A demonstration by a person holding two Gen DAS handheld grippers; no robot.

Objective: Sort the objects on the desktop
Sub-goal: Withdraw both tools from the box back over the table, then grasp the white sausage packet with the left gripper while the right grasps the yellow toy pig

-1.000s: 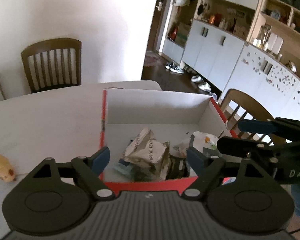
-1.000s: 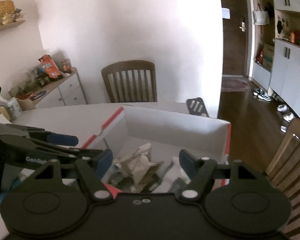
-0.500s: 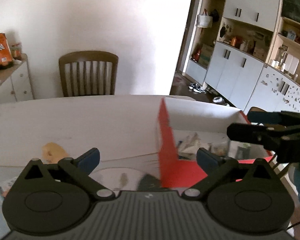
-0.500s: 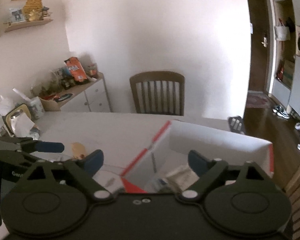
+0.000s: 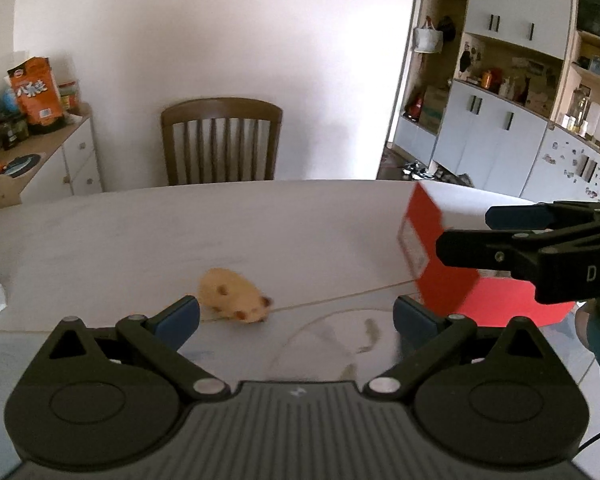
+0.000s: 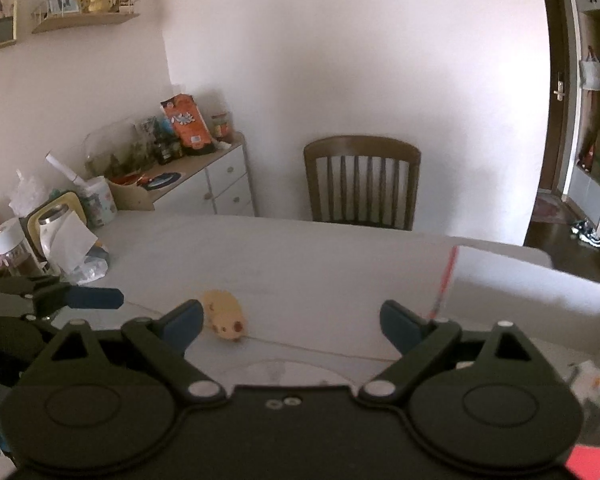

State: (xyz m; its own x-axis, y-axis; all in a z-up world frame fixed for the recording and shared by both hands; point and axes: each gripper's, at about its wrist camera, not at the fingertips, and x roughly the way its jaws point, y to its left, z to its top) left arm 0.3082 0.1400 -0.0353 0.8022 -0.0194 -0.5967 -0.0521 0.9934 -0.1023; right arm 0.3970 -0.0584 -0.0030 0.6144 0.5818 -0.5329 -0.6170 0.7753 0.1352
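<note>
A small, rounded, pale-yellow soft toy shaped like a hamster (image 5: 233, 295) lies on the smooth, matte white table (image 5: 148, 232), just beyond the left tongs (image 5: 296, 316), whose black plastic arms with blue-padded tips stand spread wide with nothing between them. The right tongs (image 6: 291, 322), of the same build, are likewise released and empty, the toy near their left tip. To the right stands an open rectangular cardboard box (image 5: 428, 256), glossy red outside and plain white inside, crumpled wrappers blurred in its corner.
</note>
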